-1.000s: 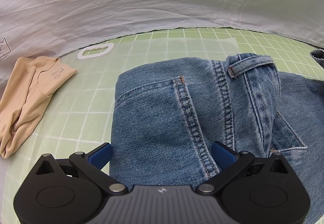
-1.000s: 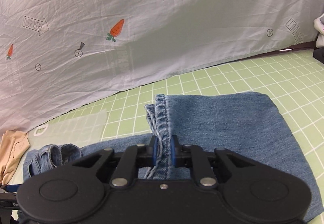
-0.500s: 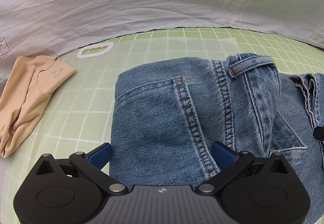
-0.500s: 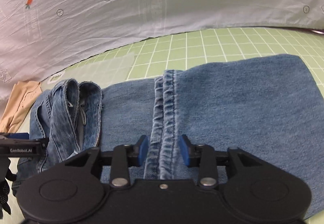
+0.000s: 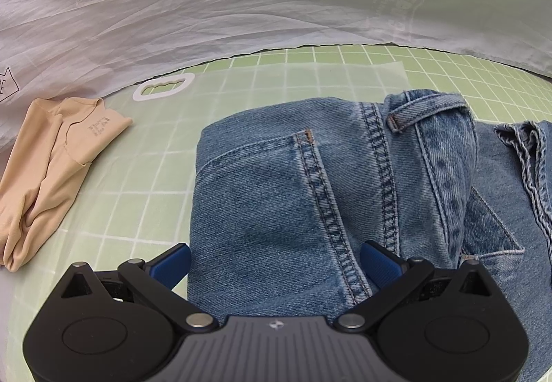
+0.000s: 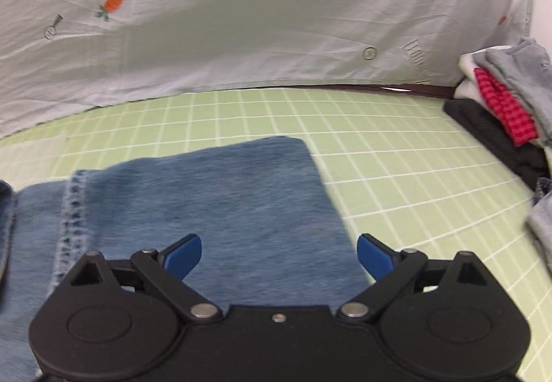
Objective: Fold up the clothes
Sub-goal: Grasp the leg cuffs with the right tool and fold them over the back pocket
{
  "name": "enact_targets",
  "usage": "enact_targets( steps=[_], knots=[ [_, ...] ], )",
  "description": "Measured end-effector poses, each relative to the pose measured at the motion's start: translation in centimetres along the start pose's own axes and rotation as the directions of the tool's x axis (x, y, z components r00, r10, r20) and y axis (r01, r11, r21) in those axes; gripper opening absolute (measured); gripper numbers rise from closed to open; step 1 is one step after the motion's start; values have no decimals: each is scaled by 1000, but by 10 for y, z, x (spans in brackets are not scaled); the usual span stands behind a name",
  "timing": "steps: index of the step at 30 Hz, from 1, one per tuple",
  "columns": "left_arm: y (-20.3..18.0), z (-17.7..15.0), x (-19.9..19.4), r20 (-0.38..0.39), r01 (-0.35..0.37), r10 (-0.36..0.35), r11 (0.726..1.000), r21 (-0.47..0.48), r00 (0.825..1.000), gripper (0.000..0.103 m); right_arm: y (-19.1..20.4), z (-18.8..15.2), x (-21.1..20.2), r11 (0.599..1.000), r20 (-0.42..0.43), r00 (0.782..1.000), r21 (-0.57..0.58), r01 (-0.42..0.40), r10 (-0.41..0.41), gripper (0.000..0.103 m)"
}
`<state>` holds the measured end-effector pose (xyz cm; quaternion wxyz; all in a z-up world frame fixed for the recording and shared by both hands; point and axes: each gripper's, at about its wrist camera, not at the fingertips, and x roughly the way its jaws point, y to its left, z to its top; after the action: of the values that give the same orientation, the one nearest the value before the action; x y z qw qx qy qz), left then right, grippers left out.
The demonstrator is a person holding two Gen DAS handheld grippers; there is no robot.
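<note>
Jeans [image 5: 310, 202] lie folded on the green grid mat [image 6: 396, 154]. Left gripper [image 5: 275, 261] is spread wide over the waistband, pinching nothing. Right gripper [image 6: 279, 252] has just been opening, nothing between its jaws. Clothes pile [image 6: 500, 106] at 2 o'clock.

A pale green tabletop [image 6: 396, 147] marked with a white grid runs back to a wrinkled white sheet [image 5: 241, 2] hung as a backdrop, printed with small orange carrots [image 6: 115, 2], crossed circles and boxed lettering, with a dark strip showing along its lower edge at the right.
</note>
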<state>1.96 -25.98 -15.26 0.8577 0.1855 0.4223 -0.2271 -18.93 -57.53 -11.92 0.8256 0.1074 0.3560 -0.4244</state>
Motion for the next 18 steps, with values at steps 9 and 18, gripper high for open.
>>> enact_targets(
  steps=[9, 18],
  knots=[
    [-2, 1, 0, -6, -10, 10, 1000, 9, 1000, 103, -24, -11, 31, 988, -56, 992, 115, -104, 111, 98],
    [-3, 0, 0, -7, -17, 17, 1000, 6, 1000, 103, -17, -13, 30, 980, -37, 987, 128, -153, 159, 71]
  ],
)
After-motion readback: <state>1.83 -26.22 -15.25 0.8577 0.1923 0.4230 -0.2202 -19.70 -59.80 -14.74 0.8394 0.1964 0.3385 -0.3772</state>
